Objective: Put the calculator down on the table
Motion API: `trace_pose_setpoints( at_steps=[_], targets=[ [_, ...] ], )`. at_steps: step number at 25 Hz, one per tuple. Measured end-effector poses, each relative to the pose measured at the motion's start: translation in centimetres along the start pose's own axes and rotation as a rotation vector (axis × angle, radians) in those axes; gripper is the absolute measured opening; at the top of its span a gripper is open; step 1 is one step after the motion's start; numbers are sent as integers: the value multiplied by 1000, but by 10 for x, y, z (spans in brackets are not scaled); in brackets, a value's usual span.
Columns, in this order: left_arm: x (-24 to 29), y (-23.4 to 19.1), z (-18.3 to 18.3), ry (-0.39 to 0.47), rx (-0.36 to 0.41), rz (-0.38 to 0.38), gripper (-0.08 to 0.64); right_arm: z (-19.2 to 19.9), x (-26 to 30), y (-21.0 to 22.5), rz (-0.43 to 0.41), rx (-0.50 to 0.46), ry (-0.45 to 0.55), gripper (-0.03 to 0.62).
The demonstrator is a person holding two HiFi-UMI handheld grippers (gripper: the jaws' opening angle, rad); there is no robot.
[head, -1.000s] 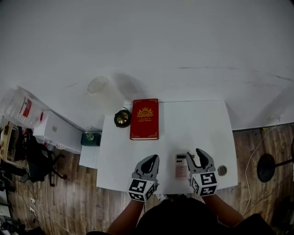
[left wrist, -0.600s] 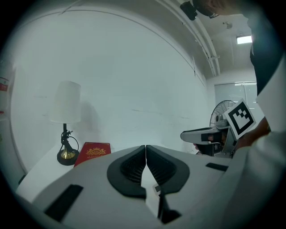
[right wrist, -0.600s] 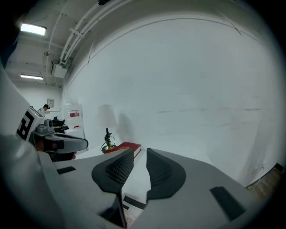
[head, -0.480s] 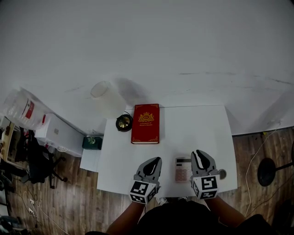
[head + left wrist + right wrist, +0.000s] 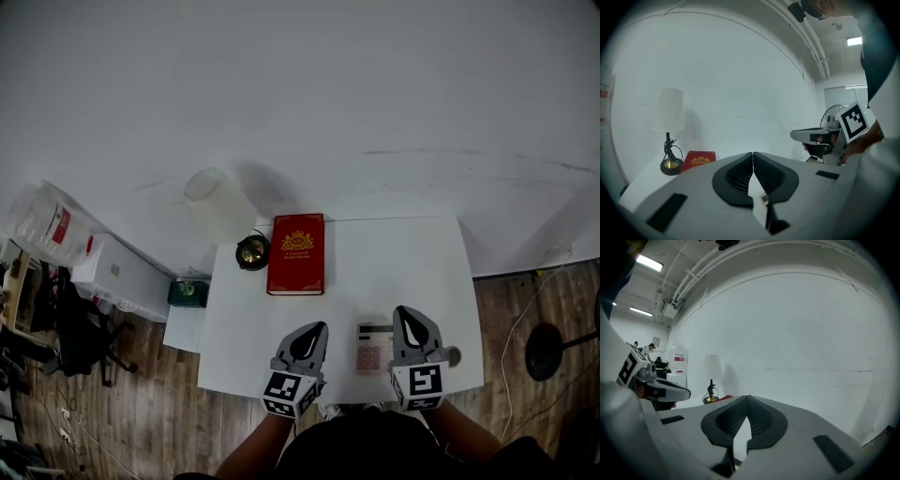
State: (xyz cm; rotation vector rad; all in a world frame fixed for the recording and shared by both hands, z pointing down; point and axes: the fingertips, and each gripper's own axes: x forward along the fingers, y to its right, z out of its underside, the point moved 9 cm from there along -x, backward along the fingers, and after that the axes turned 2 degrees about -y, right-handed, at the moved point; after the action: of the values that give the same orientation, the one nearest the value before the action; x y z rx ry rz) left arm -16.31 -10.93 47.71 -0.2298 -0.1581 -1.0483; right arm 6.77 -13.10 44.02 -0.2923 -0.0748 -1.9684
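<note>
The calculator (image 5: 374, 347), pale with pinkish keys, lies flat on the white table (image 5: 394, 262) near its front edge. My right gripper (image 5: 407, 315) hovers just to its right. Its jaws have just been closing with nothing between them, and in the right gripper view the right gripper (image 5: 748, 397) shows its pads meeting at the tips. My left gripper (image 5: 317, 330) sits left of the calculator, apart from it. The left gripper view shows the left gripper (image 5: 753, 153) shut and empty too.
A red book (image 5: 296, 253) lies at the table's back left, beside a lamp's brass base (image 5: 251, 251) and white shade (image 5: 217, 202). A small round object (image 5: 454, 354) sits by the right front corner. Boxes (image 5: 117, 272) and a fan stand (image 5: 544, 347) flank the table on the floor.
The right gripper's jaws went from open beside the calculator to shut, and it lifted a little. The calculator stayed on the table. The left gripper kept still.
</note>
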Motion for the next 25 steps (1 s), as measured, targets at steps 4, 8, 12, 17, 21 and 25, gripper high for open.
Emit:
trace_pose_setpoints(
  at_steps=[4,8,12,17,21,25],
  targets=[
    [0,1,-2,11,1,-2,23,-2,-3,2,3,-23,19,17],
    [0,1,1,2,-1,-5,23,-4,-5,5,8,-45,33,17],
    [-1,3,5,-3,1,-5,23,-2,-9,7,19,-29,39,17],
    [-2,4,5,-7,2,-3,23,-1,-11,11,39,-37,42,17],
    [-5,8,4,-31,-5,1,23,0,-13,17,40,-31,47,17],
    [-7,9,7,-36,-9,1,23,-10,-15,16,28,-175,101,17]
  ],
)
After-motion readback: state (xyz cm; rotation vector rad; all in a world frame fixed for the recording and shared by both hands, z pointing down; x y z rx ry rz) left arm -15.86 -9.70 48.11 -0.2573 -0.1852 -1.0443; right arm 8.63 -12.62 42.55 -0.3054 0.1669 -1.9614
